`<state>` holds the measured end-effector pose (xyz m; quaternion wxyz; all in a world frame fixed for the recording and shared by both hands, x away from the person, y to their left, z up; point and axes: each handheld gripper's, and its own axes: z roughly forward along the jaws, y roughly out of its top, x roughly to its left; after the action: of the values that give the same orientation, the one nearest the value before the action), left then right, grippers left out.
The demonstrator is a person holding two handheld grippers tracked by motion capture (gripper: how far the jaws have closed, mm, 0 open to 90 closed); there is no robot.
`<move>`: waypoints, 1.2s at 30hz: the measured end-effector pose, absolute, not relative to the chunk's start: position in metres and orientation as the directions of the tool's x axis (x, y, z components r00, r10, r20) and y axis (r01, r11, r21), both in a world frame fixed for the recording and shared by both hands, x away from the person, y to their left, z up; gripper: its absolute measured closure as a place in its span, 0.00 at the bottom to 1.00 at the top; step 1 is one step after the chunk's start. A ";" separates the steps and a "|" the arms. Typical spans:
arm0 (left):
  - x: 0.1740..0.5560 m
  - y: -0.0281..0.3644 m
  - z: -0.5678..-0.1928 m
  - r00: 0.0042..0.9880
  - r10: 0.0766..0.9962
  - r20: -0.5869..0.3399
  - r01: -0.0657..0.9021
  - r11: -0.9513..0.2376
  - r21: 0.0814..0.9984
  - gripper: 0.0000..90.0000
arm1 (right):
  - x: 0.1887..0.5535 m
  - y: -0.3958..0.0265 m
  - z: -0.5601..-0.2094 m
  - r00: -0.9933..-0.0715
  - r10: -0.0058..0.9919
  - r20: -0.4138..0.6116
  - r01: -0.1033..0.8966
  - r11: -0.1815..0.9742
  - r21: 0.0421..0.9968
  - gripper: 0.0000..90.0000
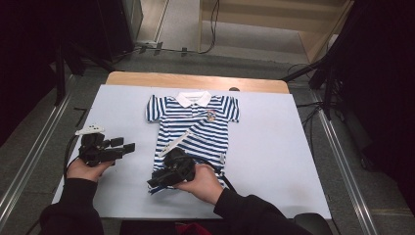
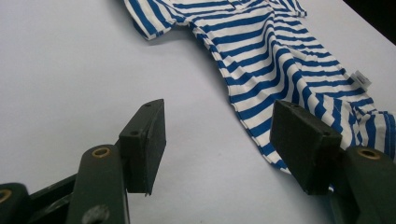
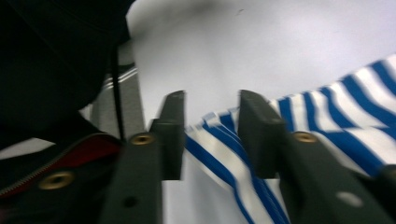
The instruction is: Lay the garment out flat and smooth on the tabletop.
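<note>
I see a striped shirt (image 1: 195,128) lying flat on the pale sheet (image 1: 274,147) that covers the table (image 1: 195,79), collar toward the far edge and hem toward me. The shirt is blue and white with a white collar and a small badge on the chest. A white tag (image 2: 361,79) sticks out of its side seam in the left gripper view.

My right gripper (image 1: 155,182) sits at the near left corner of the hem, pointing left across the table, with my hand (image 1: 203,182) behind it on the lower part of the shirt. In the right gripper view (image 3: 210,135) the jaws stand partly apart, with a gap between the pads. The striped hem corner lies in that gap, bunched slightly. The view is blurred, and I cannot tell for certain whether either pad touches the cloth; neither looks pressed against it. I read this gripper as parted, with the cloth loose between its jaws.

My left gripper (image 1: 126,145) rests well to the left of the shirt, over bare sheet, and points right toward it. In the left gripper view (image 2: 217,140) its jaws are wide apart with nothing between them. The shirt's side edge lies beyond the right jaw, near it but not between the pads.

My dark sleeves (image 1: 73,210) come in from the near edge.
</note>
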<state>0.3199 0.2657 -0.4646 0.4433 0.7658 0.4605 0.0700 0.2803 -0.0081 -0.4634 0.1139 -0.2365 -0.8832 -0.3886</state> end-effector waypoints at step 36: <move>0.331 0.227 -0.480 0.652 0.698 -0.296 0.642 -0.301 0.705 0.41 | 0.288 -0.162 -0.467 -0.749 0.605 0.271 0.585 0.413 0.698 0.45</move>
<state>0.3312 0.2268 -0.4796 0.4202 0.8058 0.4159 0.0333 0.2883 -0.1617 -0.4669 -0.0118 -0.3539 -0.8404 -0.4102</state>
